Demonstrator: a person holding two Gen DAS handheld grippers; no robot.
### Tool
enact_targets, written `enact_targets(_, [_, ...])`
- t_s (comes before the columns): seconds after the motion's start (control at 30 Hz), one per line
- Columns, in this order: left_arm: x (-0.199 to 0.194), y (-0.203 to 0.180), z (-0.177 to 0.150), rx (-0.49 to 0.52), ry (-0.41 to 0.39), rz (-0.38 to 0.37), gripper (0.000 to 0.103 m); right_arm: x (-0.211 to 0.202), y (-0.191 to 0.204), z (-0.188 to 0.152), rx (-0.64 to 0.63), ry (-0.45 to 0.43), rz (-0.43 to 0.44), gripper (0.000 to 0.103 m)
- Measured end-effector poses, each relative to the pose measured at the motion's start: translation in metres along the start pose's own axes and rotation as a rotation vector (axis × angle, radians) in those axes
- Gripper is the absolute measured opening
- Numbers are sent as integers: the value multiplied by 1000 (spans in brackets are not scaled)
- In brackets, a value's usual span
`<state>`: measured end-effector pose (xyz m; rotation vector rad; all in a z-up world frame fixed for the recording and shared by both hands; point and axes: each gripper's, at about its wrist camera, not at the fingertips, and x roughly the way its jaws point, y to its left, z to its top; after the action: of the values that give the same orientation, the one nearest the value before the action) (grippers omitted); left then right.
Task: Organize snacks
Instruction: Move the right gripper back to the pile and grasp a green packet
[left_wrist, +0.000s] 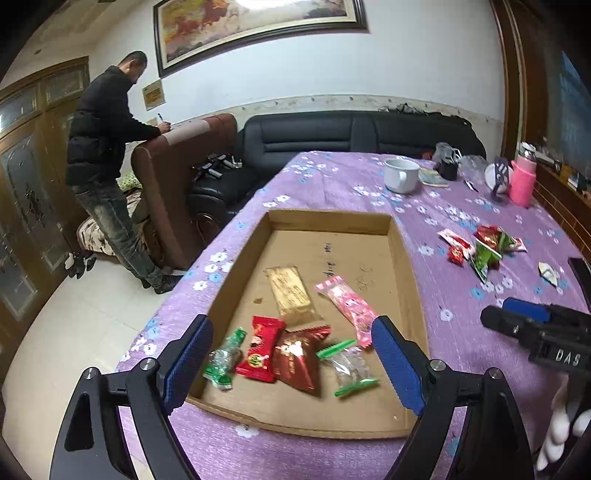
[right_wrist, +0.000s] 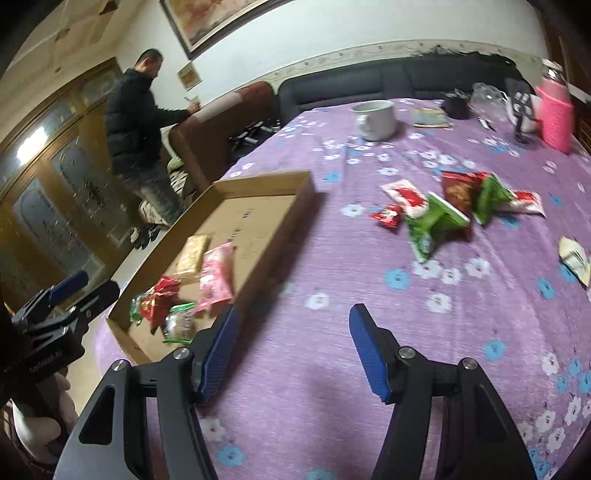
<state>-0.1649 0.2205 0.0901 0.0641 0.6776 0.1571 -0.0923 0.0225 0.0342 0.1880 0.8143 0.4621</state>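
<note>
A shallow cardboard tray (left_wrist: 400, 251) (right_wrist: 295, 201) lies on the purple flowered tablecloth and holds several wrapped snacks: a gold bar (left_wrist: 291, 291), a pink packet (left_wrist: 349, 306), red packets (left_wrist: 295, 356) and clear green-ended candies (left_wrist: 351, 365). My left gripper (left_wrist: 291, 363) is open and empty, hovering over the tray's near end. More snacks lie loose in a pile (left_wrist: 484, 245) (right_wrist: 454, 205) on the cloth to the right. My right gripper (right_wrist: 293, 347) is open and empty above bare cloth, right of the tray and short of the pile.
A white mug (left_wrist: 400, 175) (right_wrist: 375, 118), a pink bottle (left_wrist: 522, 181) (right_wrist: 556, 110) and small clutter stand at the table's far end. A folded wrapper (right_wrist: 576, 258) lies at the right. A man (left_wrist: 107, 155) stands left by a sofa (left_wrist: 332, 144).
</note>
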Motion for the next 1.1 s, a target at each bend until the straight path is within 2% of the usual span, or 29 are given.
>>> enact_targets(0.53, [7, -22, -1, 50, 36, -21, 90, -14, -49, -1, 94, -30, -43, 62])
enact_targets(0.67, [3, -22, 2, 22, 29, -112, 90, -24, -70, 5, 117, -50, -83, 62])
enact_targets(0.8, [0, -25, 4, -29, 22, -280, 90, -32, -104, 13, 165, -59, -163, 62])
enact_targets(0.87, [8, -32, 1, -33, 55, -370, 90, -33, -119, 15, 192, -55, -198, 62])
enact_targets(0.97, [18, -45, -3, -23, 105, -427, 90, -29, -136, 23, 223, -48, -213, 62])
enact_targets(1.1, [21, -58, -3, -5, 127, -452, 90, -9, -138, 37, 253, -29, -152, 62])
